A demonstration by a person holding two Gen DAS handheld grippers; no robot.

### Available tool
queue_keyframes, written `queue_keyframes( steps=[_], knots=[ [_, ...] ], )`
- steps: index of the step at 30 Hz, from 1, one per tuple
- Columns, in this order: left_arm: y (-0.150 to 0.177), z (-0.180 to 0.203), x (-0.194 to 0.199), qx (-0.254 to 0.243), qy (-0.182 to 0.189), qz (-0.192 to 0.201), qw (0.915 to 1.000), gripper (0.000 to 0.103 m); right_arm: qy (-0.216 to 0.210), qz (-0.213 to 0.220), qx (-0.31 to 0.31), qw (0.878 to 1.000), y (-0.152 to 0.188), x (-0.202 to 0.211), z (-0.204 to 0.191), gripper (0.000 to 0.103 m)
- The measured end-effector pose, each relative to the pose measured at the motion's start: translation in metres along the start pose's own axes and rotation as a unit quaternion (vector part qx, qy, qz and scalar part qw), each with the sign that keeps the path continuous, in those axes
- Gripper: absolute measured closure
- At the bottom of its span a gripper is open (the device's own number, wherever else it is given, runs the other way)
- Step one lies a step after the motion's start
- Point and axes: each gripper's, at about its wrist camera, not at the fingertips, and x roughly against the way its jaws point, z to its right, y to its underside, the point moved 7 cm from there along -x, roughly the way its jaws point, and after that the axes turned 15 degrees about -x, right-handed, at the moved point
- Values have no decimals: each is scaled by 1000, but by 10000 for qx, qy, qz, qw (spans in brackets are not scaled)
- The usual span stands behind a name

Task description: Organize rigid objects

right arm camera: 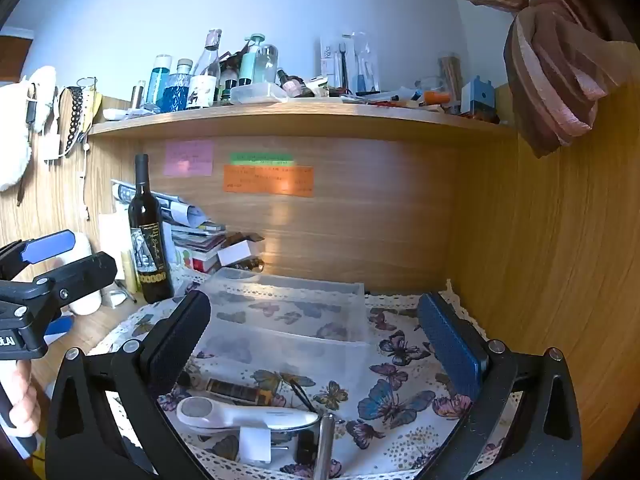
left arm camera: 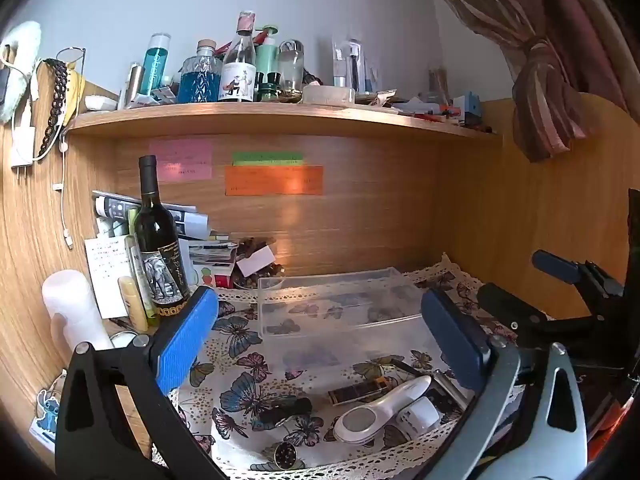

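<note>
A clear plastic box (left arm camera: 332,308) (right arm camera: 288,308) stands on the butterfly-print cloth (left arm camera: 248,360) (right arm camera: 400,360). In front of it lie a white handheld device (left arm camera: 380,412) (right arm camera: 240,412), a dark striped bar (left arm camera: 360,390) (right arm camera: 236,390), a white jar (left arm camera: 416,416), a black object (left arm camera: 284,406) and a metal rod (right arm camera: 324,440). My left gripper (left arm camera: 320,340) hovers open over these items, holding nothing. My right gripper (right arm camera: 316,340) is open too, above the same spot and to the right of the left one. Each shows in the other's view: right gripper (left arm camera: 532,284), left gripper (right arm camera: 68,260).
A dark wine bottle (left arm camera: 158,248) (right arm camera: 146,240), a white bottle (left arm camera: 76,308) and stacked papers (left arm camera: 192,232) crowd the left. A cluttered wooden shelf (left arm camera: 280,116) (right arm camera: 300,116) runs above. Wooden panels close the back and right side. A hand (right arm camera: 20,400) holds the left gripper's handle.
</note>
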Motion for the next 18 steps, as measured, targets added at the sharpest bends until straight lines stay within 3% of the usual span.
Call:
queue_keyframes(
  steps=[18],
  knots=[
    [2,2,3,-32,29,54,10000,0,-31,10,-110,9999,2,3,1,0]
  ],
)
